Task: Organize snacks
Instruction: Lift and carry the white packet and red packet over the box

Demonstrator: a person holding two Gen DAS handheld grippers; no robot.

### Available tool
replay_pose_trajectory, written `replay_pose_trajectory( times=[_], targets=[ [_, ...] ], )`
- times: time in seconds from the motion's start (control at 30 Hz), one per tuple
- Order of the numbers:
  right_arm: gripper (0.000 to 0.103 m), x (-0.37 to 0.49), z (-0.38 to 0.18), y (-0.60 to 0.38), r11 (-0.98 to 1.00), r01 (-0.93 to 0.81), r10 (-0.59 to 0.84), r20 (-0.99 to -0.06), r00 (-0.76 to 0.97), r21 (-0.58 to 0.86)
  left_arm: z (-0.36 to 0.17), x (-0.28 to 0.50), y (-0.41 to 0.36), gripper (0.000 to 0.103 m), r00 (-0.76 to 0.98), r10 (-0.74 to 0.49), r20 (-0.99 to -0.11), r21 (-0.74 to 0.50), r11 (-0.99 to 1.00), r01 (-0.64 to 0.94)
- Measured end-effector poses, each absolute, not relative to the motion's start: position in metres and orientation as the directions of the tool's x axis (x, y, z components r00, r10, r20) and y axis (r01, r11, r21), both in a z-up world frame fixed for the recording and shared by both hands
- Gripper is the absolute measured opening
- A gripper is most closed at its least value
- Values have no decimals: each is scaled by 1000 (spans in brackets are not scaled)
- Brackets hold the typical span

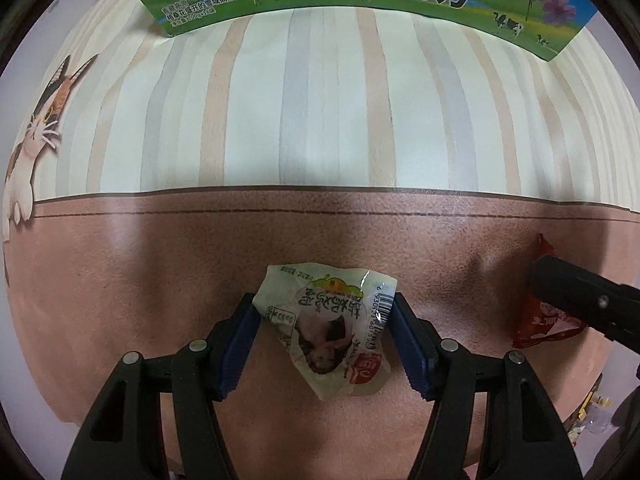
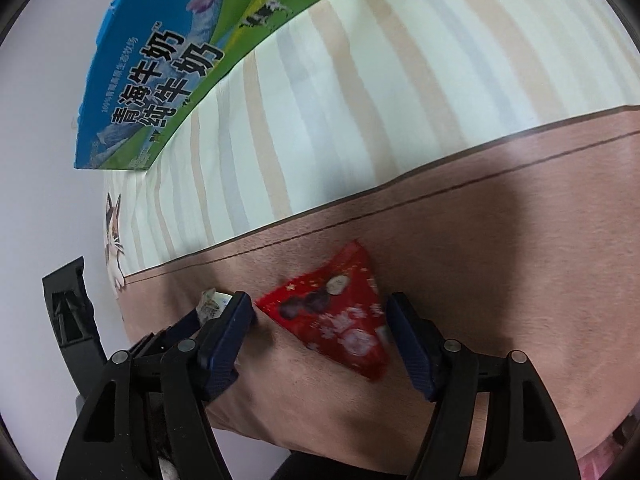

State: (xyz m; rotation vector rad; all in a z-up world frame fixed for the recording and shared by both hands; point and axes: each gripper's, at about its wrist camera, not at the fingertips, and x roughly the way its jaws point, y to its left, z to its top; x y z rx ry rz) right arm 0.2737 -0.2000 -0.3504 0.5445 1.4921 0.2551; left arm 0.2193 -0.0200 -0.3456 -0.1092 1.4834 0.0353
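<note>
2 grippers, 2 snack packets on the pink band of the tablecloth.

The left gripper [image 1: 325,316] has its blue pads against both sides of a pale, crumpled snack packet [image 1: 330,330], clenched on it as it lies on the tablecloth [image 1: 320,120]. The right gripper [image 2: 320,316] is spread wide around a red snack packet [image 2: 340,312] that lies flat between its fingers; whether either pad touches it I cannot tell. The 2 packets sit near each other. A blue-and-green milk carton [image 2: 160,76] stands well apart on the striped part of the cloth, beyond a printed cat [image 1: 36,128].
</note>
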Motion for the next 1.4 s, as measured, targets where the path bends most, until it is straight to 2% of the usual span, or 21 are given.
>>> replay_pose_trajectory(
  times=[0.07,0.17,0.4,0.57,0.87,1.13,1.4],
  targets=[
    [60,273,-354,-196,853,167,489,-869,78,494,-345,219,-21,62,89,-45,-995,-54,994,-93],
    [57,271,-356,-191,860,148,481,-873,83,488,-335,213,-10,62,91,-48,-995,-57,993,-99],
    [56,267,-347,-188,874,123,456,-881,130,470,-330,213,-13,61,110,-38,-993,-48,994,-93],
    [56,266,-328,-203,858,122,479,-862,165,500,-307,214,-10,61,144,-52,-988,-66,993,-97],
    [56,287,-260,-215,831,58,523,-811,263,554,-219,237,0,61,270,-142,-952,-172,981,-88],
    [56,355,-181,-200,827,-62,542,-763,353,559,-135,314,11,61,380,-178,-908,-211,977,-45],
    [56,469,-139,-172,878,-118,472,-801,369,463,-118,426,31,61,373,-112,-921,-141,989,-49]
  ],
)
